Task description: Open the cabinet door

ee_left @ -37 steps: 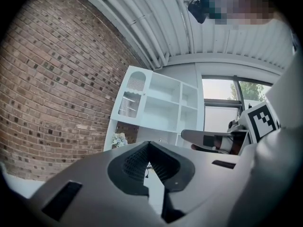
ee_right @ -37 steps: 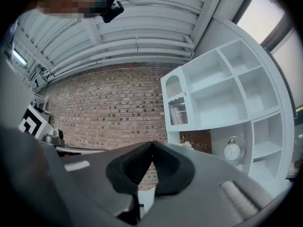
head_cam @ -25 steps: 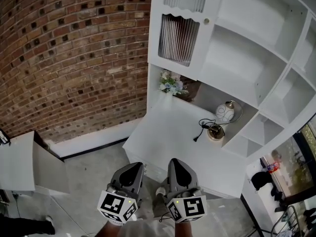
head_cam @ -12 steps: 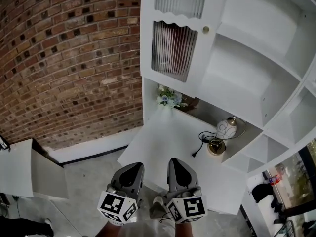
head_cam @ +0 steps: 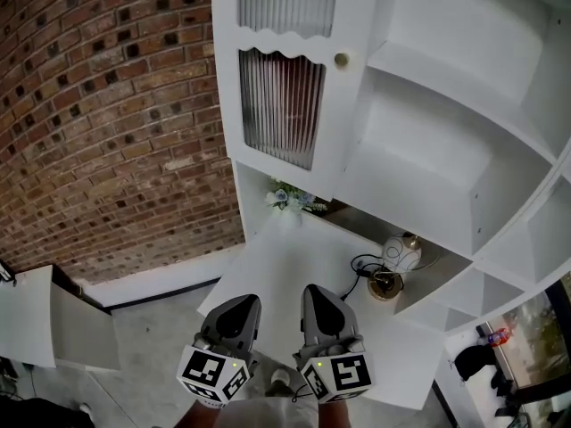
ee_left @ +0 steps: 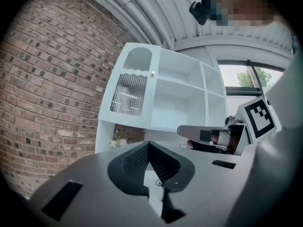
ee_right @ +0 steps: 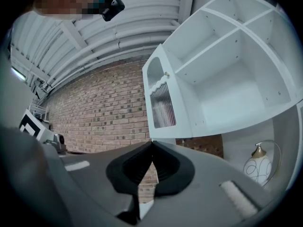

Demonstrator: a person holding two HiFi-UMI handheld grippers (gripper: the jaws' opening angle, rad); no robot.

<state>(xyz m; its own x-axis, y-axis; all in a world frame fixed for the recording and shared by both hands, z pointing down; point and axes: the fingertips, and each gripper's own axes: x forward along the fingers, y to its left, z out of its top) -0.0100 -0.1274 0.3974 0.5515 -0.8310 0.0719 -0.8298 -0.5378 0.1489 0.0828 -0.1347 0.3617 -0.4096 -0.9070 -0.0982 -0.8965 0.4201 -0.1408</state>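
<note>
The white cabinet door (head_cam: 278, 105) has a ribbed glass pane and a small round brass knob (head_cam: 341, 59) on its right side; it stands closed at the top left of the shelf unit. Both grippers hang side by side low in the head view, well short of the door and below it. My left gripper (head_cam: 239, 303) is shut with nothing between its jaws, and so is my right gripper (head_cam: 319, 294). The left gripper view shows the door (ee_left: 129, 93) and knob (ee_left: 152, 73) far ahead. In the right gripper view the door (ee_right: 162, 105) and knob (ee_right: 166, 74) are also distant.
A white desk top (head_cam: 294, 270) juts out under the door, carrying flowers (head_cam: 290, 198), a round lamp (head_cam: 401, 253) and a black cable. Open white shelves (head_cam: 437, 141) fill the right. A brick wall (head_cam: 107, 114) stands at left, with a low white cabinet (head_cam: 31, 315) on the floor.
Both grippers have travelled forward together toward the shelf unit; the door and desk look larger and nearer. The jaws of both stayed shut.
</note>
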